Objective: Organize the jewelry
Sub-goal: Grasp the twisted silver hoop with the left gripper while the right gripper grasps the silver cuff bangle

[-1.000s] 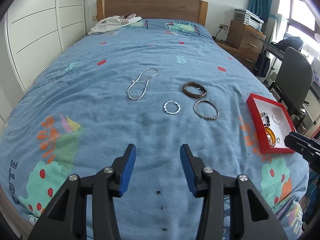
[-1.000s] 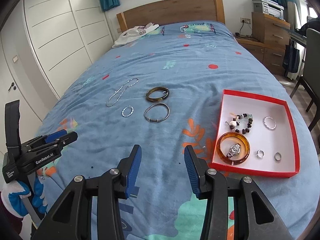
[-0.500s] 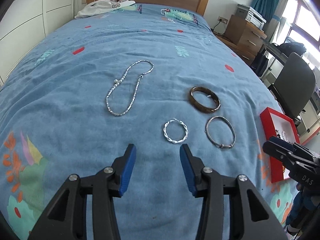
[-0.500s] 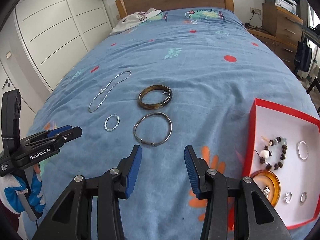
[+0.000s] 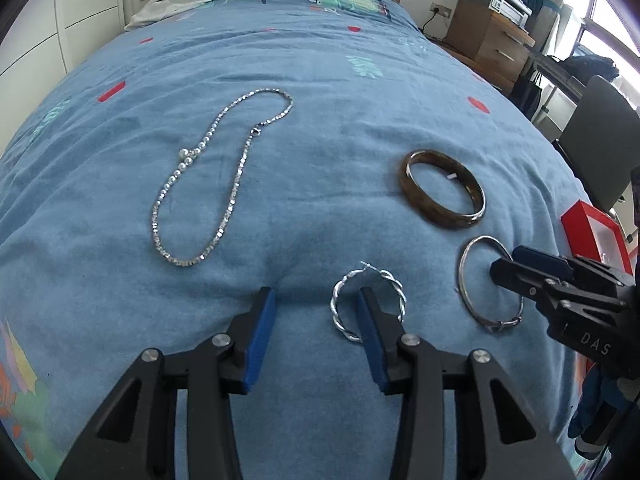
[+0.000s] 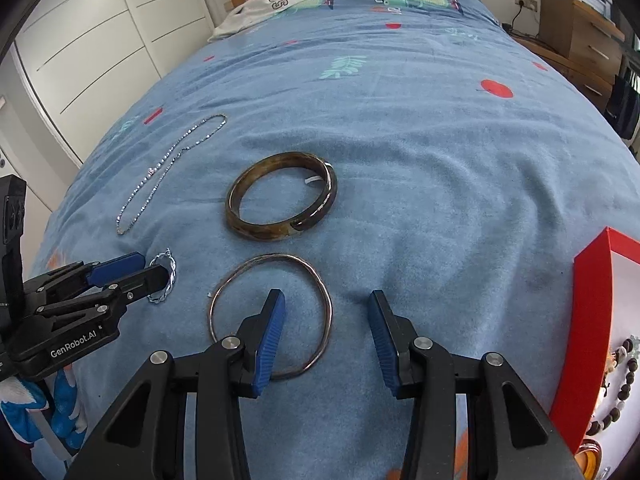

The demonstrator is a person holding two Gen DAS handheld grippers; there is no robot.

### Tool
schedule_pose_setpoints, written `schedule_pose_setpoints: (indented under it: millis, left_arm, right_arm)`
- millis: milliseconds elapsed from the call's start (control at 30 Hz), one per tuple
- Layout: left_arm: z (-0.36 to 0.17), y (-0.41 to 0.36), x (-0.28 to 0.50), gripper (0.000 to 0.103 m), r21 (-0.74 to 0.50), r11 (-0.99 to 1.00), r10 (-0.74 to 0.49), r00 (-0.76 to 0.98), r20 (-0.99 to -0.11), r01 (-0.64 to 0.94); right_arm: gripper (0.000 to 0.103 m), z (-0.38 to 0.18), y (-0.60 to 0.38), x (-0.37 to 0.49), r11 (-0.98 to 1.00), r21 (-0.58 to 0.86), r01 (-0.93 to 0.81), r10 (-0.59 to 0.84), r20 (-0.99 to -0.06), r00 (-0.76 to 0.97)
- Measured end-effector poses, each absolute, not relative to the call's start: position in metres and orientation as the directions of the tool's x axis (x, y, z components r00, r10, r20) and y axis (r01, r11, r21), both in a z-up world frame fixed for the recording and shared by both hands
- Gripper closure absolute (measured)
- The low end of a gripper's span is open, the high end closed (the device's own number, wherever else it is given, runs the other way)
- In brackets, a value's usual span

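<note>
On the blue bedspread lie a silver chain necklace (image 5: 224,176), a brown bangle (image 5: 442,188), a twisted silver hoop (image 5: 344,304) and a thin silver bangle (image 5: 476,280). My left gripper (image 5: 316,312) is open; its right finger stands inside the twisted hoop. My right gripper (image 6: 326,320) is open; its left finger stands inside the thin silver bangle (image 6: 272,312), whose right rim lies between the fingers. The brown bangle (image 6: 280,208) lies just beyond. The red box (image 6: 592,320) with white lining holds a bead bracelet (image 6: 618,384) and an amber bangle.
A white garment (image 5: 188,0) lies by the wooden headboard. A wooden dresser (image 5: 488,36) and a dark chair (image 5: 600,140) stand right of the bed. White wardrobe doors (image 6: 80,40) line the left side.
Both grippers have moved forward and down onto the jewelry. The left one now straddles the twisted hoop's rim, the right one the thin silver bangle's rim. Both stay open.
</note>
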State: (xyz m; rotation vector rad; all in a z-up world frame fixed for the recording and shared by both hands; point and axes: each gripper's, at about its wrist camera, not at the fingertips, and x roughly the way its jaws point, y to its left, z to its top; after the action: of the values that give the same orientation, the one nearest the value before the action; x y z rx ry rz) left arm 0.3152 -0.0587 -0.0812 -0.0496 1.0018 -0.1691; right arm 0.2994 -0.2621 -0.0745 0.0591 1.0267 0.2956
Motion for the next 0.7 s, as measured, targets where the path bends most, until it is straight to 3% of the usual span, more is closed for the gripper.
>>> schedule_pose_setpoints:
  millis: [167, 267, 333, 400, 500, 700]
  left_arm:
    - [-0.086, -0.062, 0.319, 0.068, -0.108, 0.987, -0.157, 0.548, -0.822, 0.121]
    - [-0.087, -0.063, 0.319, 0.076, -0.110, 0.987, -0.159, 0.564, -0.811, 0.120]
    - [-0.087, -0.063, 0.317, 0.091, -0.111, 0.986, -0.162, 0.571, -0.805, 0.122]
    - [-0.086, -0.062, 0.316, 0.096, -0.120, 0.986, -0.164, 0.579, -0.799, 0.114]
    - [-0.082, -0.060, 0.312, 0.097, -0.131, 0.986, -0.164, 0.591, -0.790, 0.098]
    - [-0.071, -0.062, 0.301, 0.098, -0.124, 0.987, -0.161, 0.605, -0.780, 0.103]
  right_arm:
    - [0.060, -0.082, -0.254, 0.303, 0.962, 0.147, -0.228, 0.247, -0.824, 0.510]
    - [0.064, -0.085, -0.249, 0.304, 0.964, 0.123, -0.237, 0.235, -0.814, 0.532]
    - [0.071, -0.085, -0.249, 0.304, 0.964, 0.122, -0.235, 0.235, -0.803, 0.548]
    - [0.085, -0.085, -0.251, 0.304, 0.965, 0.133, -0.226, 0.241, -0.793, 0.560]
    - [0.093, -0.082, -0.255, 0.303, 0.964, 0.148, -0.220, 0.251, -0.777, 0.577]
    - [0.098, -0.072, -0.255, 0.290, 0.960, 0.164, -0.228, 0.270, -0.758, 0.594]
